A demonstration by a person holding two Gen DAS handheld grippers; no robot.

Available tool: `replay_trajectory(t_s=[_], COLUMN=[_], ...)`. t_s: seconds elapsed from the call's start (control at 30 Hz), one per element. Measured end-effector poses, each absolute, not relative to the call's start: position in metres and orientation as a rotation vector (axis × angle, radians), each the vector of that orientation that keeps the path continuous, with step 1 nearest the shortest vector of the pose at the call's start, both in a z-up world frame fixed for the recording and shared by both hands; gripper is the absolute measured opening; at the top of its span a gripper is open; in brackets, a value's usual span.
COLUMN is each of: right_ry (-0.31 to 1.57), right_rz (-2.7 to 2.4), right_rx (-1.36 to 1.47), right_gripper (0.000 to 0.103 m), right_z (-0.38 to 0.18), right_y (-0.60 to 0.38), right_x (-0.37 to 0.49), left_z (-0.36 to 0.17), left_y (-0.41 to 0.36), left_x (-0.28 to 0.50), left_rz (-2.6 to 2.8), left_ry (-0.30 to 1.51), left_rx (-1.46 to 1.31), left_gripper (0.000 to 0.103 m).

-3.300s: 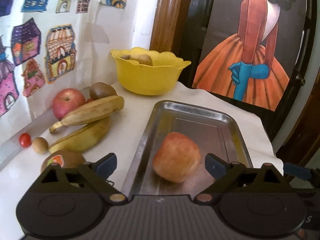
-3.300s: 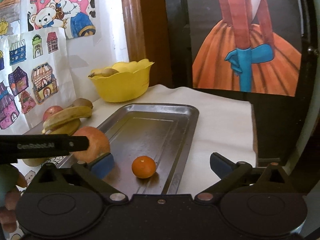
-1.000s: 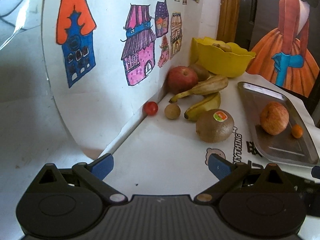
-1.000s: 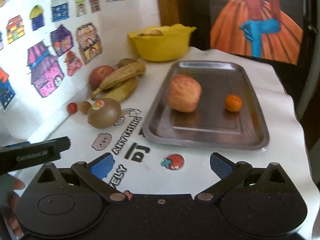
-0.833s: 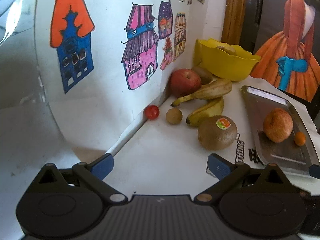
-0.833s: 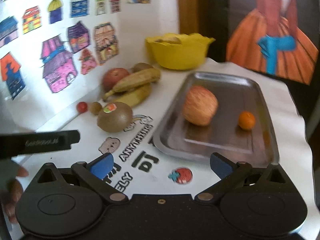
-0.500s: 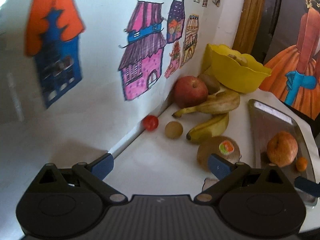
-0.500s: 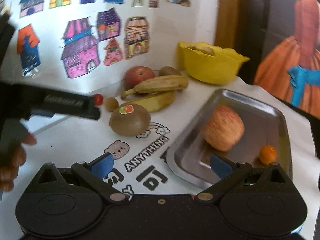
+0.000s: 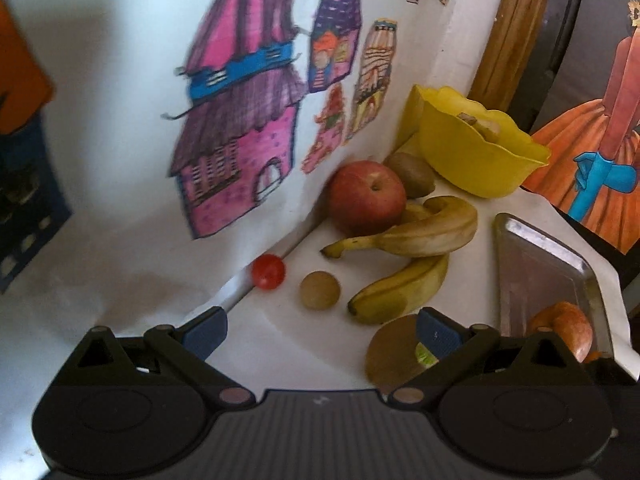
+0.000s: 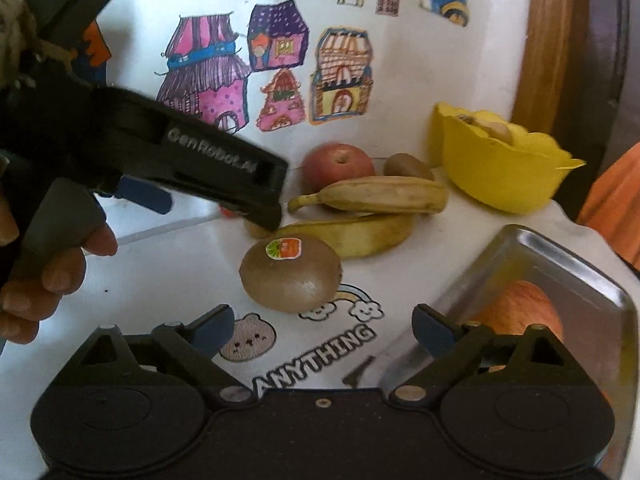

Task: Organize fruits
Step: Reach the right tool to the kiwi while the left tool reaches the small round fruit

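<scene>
My left gripper (image 9: pixel 320 330) is open and empty, low over the table. Ahead of it lie a small brown round fruit (image 9: pixel 320 290) and a red cherry tomato (image 9: pixel 268 271) by the wall. A large kiwi with a sticker (image 10: pixel 291 273) lies partly behind its right finger (image 9: pixel 436 334). My right gripper (image 10: pixel 322 330) is open and empty, just short of that kiwi. Two bananas (image 9: pixel 412 232), a red apple (image 9: pixel 367 196) and a second kiwi (image 9: pixel 412 174) lie further back. The metal tray (image 10: pixel 592 276) holds a pale red apple (image 10: pixel 520 306).
A yellow bowl (image 9: pixel 476 156) holding fruit stands at the back by a wooden door frame. The wall with paper house drawings (image 9: pixel 240 120) runs close along the left. The left gripper's body and the hand holding it (image 10: pixel 48 276) fill the left of the right wrist view.
Both grippers have moved forward and left towards the loose fruit by the wall. The left gripper has dropped closer to the small fruits. The tray has slid to the right edge of both views.
</scene>
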State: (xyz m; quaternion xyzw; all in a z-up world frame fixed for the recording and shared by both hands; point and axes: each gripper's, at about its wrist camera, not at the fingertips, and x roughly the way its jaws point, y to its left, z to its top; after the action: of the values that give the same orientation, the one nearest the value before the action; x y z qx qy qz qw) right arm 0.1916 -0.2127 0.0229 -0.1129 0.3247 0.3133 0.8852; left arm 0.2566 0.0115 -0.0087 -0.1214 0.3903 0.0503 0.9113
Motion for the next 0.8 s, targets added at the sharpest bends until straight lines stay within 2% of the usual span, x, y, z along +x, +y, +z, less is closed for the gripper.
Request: replay_trajectory(t_s=[0.27,0.43,0.63,0.73,0.8], right_ry=[0.7,0.715,0.723,0.727,0.724], right_rz=[0.715,0.729,0.749,0.758,0.761], right_rx=[-0.185,-0.154,-0.126,-0.113,-0.108], right_gripper=[0.091,0.084,0.074,0.071,0.07], right_z=[0.013,0.006,0.003,0.002,0.002], right_y=[-0.197,-0.195,-0.193,-0.191,-0.191], right_x=[0.209,0.22,0.228,0.23,0.231], left_z=[-0.01,-0.016,-0.022,-0.024,-0.024], left_y=[0.004,0.007,0.008,0.01,0.011], left_x=[0.28,0.294,0.305,0.305,0.304], left_rz=[0.085,0.094,0.123,0.124,0.117], left_ry=[0.843,0.88,0.907,0.9,0.89], left_rx=[-0.255,-0.29,-0.301,-0.331,-0.351], left_gripper=[0.096,0.089,0.074,0.073,0.067])
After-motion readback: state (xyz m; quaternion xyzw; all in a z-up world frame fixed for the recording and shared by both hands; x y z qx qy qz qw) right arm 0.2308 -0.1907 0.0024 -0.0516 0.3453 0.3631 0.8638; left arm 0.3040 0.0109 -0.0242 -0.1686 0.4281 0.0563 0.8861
